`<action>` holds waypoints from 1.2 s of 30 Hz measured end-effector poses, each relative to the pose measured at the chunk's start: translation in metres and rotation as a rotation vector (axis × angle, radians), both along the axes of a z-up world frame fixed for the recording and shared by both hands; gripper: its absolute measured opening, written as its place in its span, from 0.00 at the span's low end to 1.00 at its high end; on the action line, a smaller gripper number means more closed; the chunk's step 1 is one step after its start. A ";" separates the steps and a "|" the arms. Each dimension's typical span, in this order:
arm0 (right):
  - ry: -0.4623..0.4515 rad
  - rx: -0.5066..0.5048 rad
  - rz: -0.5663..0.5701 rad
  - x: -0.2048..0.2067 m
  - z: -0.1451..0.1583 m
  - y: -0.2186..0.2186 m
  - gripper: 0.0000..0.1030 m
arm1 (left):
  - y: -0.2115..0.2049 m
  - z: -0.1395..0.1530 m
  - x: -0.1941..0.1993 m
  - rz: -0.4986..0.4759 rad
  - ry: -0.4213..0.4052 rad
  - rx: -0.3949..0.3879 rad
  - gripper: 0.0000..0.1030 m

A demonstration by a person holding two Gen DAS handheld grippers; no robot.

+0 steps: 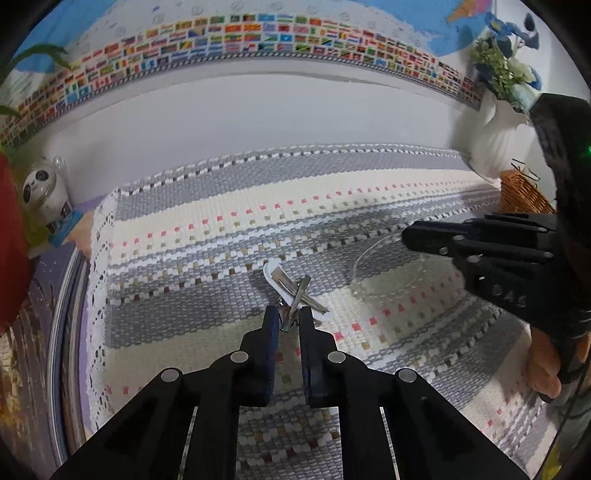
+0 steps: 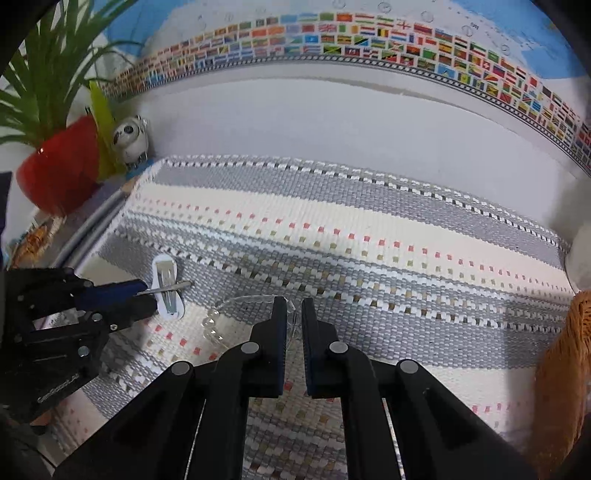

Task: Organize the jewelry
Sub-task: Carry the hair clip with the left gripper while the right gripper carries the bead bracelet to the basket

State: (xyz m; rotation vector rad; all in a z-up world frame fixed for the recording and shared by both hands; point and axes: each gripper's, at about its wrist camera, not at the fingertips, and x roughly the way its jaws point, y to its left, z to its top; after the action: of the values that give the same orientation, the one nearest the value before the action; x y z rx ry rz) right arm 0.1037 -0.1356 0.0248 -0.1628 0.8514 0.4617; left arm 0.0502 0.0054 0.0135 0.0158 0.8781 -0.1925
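So the left gripper (image 1: 289, 320) has its blue-padded jaws pinched down narrow on a thin silver metal hair clip (image 1: 298, 298), which sticks up at a slant from between the tips. Right past those tips, lying flat on the woven grey, cream and white striped mat (image 1: 221, 236), is a small white oval card (image 1: 275, 271) with more silver clips fastened to it; the held clip crosses over the near end of that card. From the right wrist view you can see the same thing side-on: the clip pokes out of the left gripper's tips and hangs over the card.

The right gripper (image 2: 294, 314) is also closed down tight, and it's pinching the rim of a clear, thin transparent plastic ring-shaped piece (image 2: 251, 298) that's really hard to make out against the mat. There are a few clear round beads (image 2: 211, 325) on it, just left of the right gripper's tips. In the left wrist view that clear piece reads as a faint round outline under and in front of the right gripper, off to the right of the left gripper's tips.

Background stuff: a red pot with a green spiky plant (image 2: 55, 173) and a little white panda figurine (image 2: 129, 138) sit far left beyond the mat, a white vase with blue and white flowers (image 1: 498, 136) far right, plus an orange wicker basket (image 1: 524, 195) next to it. A strip of little flags (image 1: 277, 33) runs along the wall behind.
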 end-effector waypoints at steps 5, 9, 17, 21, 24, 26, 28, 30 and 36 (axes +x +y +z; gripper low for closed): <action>-0.001 0.015 -0.006 0.000 0.002 -0.004 0.08 | -0.005 0.001 0.001 -0.006 -0.010 0.008 0.10; 0.003 0.018 -0.007 -0.001 0.002 -0.008 0.08 | -0.006 0.001 0.003 -0.020 -0.018 -0.008 0.09; -0.017 0.059 -0.011 -0.004 0.013 -0.016 0.08 | -0.005 0.012 -0.005 -0.048 -0.062 -0.068 0.08; -0.005 0.137 -0.016 -0.004 0.025 -0.028 0.08 | -0.006 0.017 -0.009 -0.053 -0.076 -0.093 0.08; 0.019 0.201 -0.032 -0.002 0.034 -0.040 0.08 | -0.007 0.020 -0.011 -0.062 -0.079 -0.112 0.08; 0.027 0.237 -0.043 -0.006 0.040 -0.048 0.08 | -0.009 0.026 -0.016 -0.071 -0.088 -0.120 0.08; 0.042 0.265 -0.052 -0.012 0.044 -0.056 0.08 | -0.012 0.033 -0.022 -0.092 -0.097 -0.143 0.08; 0.048 0.278 -0.062 -0.021 0.050 -0.064 0.08 | -0.019 0.040 -0.026 -0.109 -0.108 -0.142 0.08; 0.012 0.287 -0.087 -0.051 0.073 -0.092 0.08 | -0.051 0.060 -0.040 -0.172 -0.125 -0.135 0.08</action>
State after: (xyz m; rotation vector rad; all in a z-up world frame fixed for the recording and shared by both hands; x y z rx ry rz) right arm 0.0527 -0.2274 0.0982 0.1405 0.7913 0.4981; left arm 0.0101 -0.0457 0.0731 -0.0224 0.7376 -0.4077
